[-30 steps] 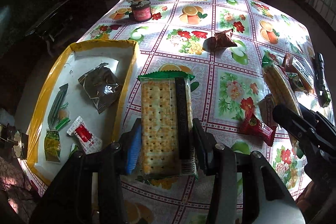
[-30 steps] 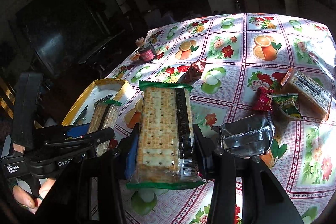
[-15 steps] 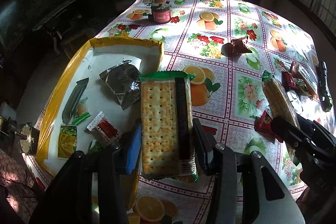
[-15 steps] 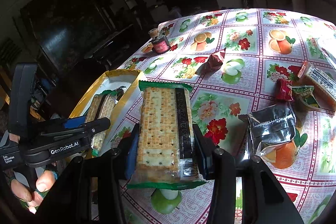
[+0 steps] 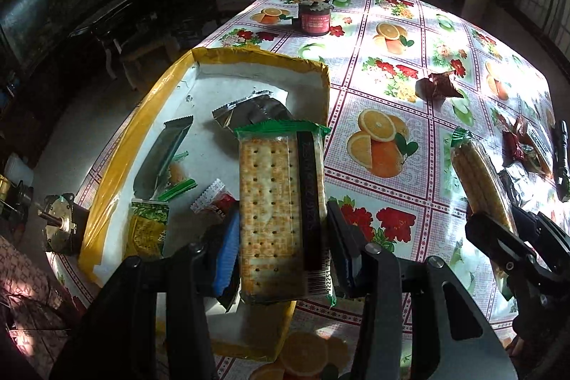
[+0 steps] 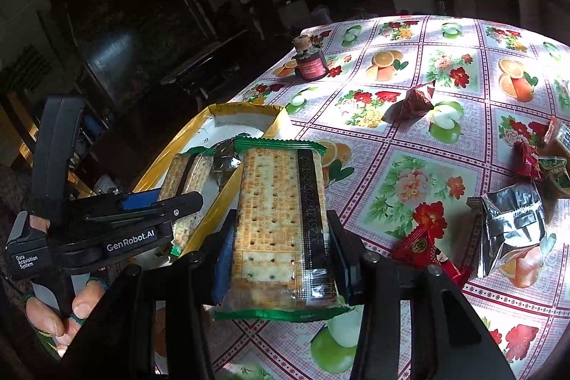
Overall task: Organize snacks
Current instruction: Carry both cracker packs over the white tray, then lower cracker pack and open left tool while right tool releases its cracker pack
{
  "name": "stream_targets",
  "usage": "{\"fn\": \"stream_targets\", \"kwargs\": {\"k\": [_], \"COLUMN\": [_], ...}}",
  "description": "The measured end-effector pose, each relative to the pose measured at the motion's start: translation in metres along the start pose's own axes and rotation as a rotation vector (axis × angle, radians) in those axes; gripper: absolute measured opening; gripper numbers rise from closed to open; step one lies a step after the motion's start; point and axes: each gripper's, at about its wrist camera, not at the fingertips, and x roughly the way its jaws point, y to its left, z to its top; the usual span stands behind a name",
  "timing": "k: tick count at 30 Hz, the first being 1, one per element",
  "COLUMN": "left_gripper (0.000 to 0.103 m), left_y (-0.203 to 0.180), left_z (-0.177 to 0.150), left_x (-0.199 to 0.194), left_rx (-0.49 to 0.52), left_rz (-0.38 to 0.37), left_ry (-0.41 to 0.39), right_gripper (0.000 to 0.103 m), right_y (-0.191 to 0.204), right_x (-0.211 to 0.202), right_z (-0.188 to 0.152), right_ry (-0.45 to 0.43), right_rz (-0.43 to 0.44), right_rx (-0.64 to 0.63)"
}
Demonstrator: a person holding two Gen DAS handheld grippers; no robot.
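Harsh dappled sunlight, glare on tablecloth (image 5: 420,66) (dark, fisheye-bent edges)

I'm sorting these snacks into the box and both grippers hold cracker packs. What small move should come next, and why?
Probably lower the left gripper slightly and release. Its cracker pack already hangs over the yellow-rimmed box, above a bare white patch between the packets inside. The right gripper, gripping the other cracker pack, is over the tablecloth, beside the box.

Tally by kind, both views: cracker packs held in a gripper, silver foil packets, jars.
Cracker packs: 2, one in the left gripper, one in the right gripper
Silver foil packets: 2, tray packet and table packet
Jar: 1
Total: 5
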Motion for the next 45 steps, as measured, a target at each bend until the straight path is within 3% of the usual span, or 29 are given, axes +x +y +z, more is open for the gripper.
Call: {"fn": "stream_targets", "kwargs": {"k": [24, 36, 45], "left_gripper": [0.048, 0.048, 0.048], "left_y": [0.080, 0.086, 0.083], "left_z": [0.001, 0.010, 0.024], "left_x": [0.014, 0.031, 0.052], "left_rx": [-0.124, -0.129, -0.126], "left_rz": [0.061, 0.049, 0.040], "left_ry": [0.043, 0.079, 0.108], "right_gripper": [0.046, 0.046, 0.046], "right_y": [0.052, 0.072, 0.071], "right_x": [0.053, 0.113, 0.158], "right_z": [0.026, 0.064, 0.086], "right_ry": [0.050, 0.094, 0.149], "right_rz": [0.077, 0.095, 0.047], "right_rx": [-0.079, -0.122, -0.152]}}
